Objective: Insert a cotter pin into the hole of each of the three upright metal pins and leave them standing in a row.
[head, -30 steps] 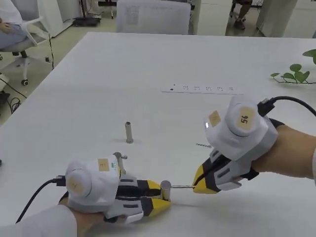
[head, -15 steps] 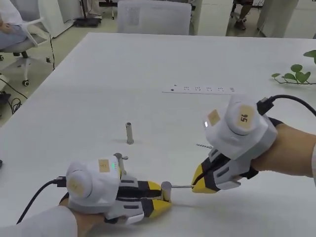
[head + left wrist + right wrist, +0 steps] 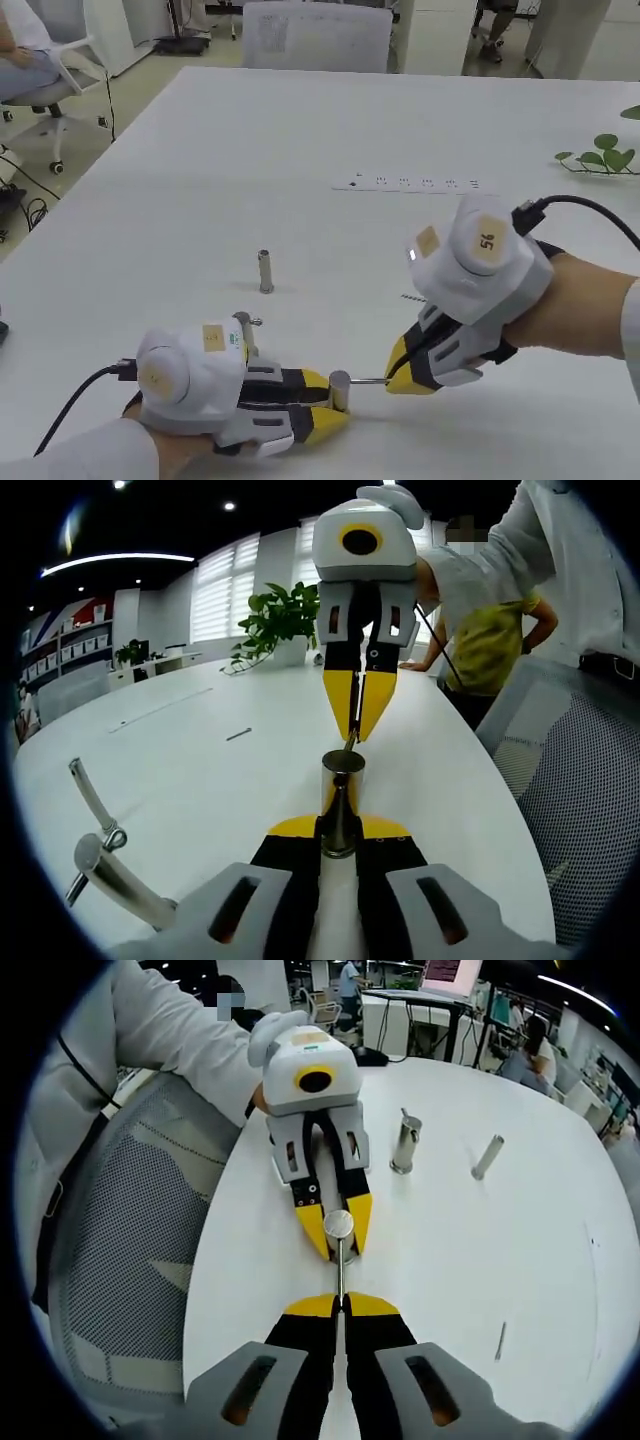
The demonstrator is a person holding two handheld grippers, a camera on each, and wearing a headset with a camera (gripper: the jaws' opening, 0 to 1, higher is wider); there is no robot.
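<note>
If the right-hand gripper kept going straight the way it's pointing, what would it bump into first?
Most likely the metal pin clamped upright in the left gripper: the cotter pin held by the right gripper points straight at its top.

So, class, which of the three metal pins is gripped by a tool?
The nearest metal pin, clamped upright in the left tool; the pin behind it and the far pin stand free.

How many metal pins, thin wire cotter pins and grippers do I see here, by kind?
Metal pins: 3 (held pin, fitted pin, lone pin)
Cotter pins: 3 (held cotter, fitted cotter, loose cotter)
Grippers: 2 (left gripper, right gripper)
Total: 8
</note>
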